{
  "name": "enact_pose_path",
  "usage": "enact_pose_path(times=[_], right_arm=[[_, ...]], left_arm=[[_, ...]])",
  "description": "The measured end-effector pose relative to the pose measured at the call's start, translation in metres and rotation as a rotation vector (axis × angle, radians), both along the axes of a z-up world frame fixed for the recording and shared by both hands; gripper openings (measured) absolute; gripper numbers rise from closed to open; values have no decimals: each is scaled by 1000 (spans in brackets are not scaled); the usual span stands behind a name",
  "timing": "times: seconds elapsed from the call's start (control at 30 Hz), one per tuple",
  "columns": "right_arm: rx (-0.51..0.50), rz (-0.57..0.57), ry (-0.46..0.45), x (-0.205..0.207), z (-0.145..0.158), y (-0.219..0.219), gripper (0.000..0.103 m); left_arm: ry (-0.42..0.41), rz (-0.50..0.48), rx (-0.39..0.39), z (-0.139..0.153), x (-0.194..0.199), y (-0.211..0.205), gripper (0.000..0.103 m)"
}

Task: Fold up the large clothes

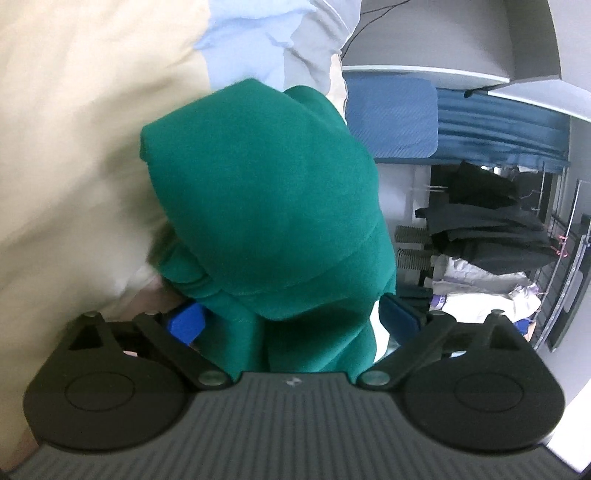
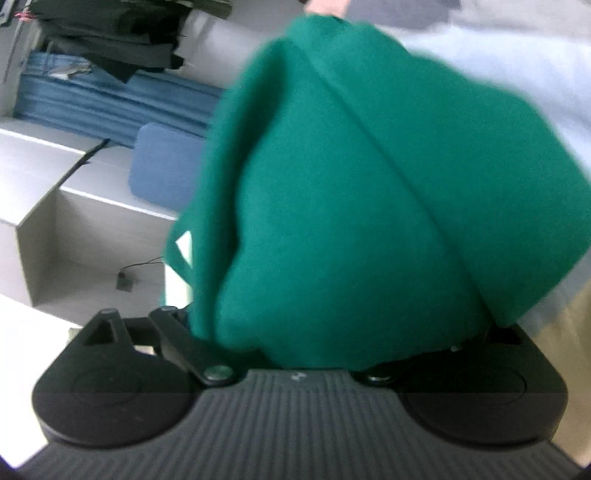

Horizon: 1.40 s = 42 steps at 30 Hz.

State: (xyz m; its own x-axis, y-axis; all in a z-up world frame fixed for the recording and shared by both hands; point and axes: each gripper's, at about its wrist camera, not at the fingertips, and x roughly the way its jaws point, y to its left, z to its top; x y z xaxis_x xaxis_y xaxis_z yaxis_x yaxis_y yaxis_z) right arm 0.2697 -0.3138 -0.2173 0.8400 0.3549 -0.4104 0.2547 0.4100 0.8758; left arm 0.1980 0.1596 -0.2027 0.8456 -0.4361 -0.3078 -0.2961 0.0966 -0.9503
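Observation:
A dark green garment [image 1: 266,206] fills the middle of the left wrist view as a thick bunched bundle with a seam across it. Its lower end hangs between the blue fingertips [image 1: 186,323] of my left gripper [image 1: 293,319]. The jaws stand wide apart, and a gap shows beside the right pad. In the right wrist view, blurred, the same green garment [image 2: 369,206] drapes over my right gripper [image 2: 321,332] and hides both fingertips. Its linkage arms are spread wide.
Cream and pale-blue fabric [image 1: 74,129] lies left of and behind the garment. A folded blue cloth [image 1: 391,118] rests on white shelving [image 2: 74,206]. A pile of dark clothes [image 1: 487,225] sits on a wire rack at the right. A small patch of skin [image 2: 327,5] shows at the top edge.

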Motion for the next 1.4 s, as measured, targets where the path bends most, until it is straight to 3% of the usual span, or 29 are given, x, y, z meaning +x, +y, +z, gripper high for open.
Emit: enact_pose_path(times=[0.1, 0.3, 0.5, 0.7, 0.77, 0.87, 0.9, 0.93, 1.13, 1.4], right_arm=[[-28, -12, -15, 6, -4, 4, 103], [-93, 20, -48, 3, -6, 5, 103], [-108, 22, -65, -1, -4, 4, 103], [-118, 28, -95, 8, -4, 3, 103], [-121, 40, -105, 12, -3, 3, 97], [-158, 73, -132, 13, 6, 4, 75], [-164, 87, -150, 12, 10, 4, 60], [-167, 108, -171, 11, 14, 3, 52], [-306, 186, -249, -3, 41, 9, 42], [-382, 217, -301, -36, 77, 1, 40]], left_arm=[[9, 48, -37, 0, 0, -1, 102], [50, 126, -125, -2, 15, 6, 102], [124, 130, -103, -9, 29, 7, 103], [116, 74, -10, -3, 36, 5, 101], [120, 56, 35, 0, 37, 3, 94], [109, 39, 66, 1, 36, 5, 76], [102, 34, 69, 0, 36, 6, 68], [92, 30, 77, 1, 36, 6, 61], [26, -19, 151, 15, 32, 7, 47], [-84, -110, 201, 47, 10, -3, 44]])
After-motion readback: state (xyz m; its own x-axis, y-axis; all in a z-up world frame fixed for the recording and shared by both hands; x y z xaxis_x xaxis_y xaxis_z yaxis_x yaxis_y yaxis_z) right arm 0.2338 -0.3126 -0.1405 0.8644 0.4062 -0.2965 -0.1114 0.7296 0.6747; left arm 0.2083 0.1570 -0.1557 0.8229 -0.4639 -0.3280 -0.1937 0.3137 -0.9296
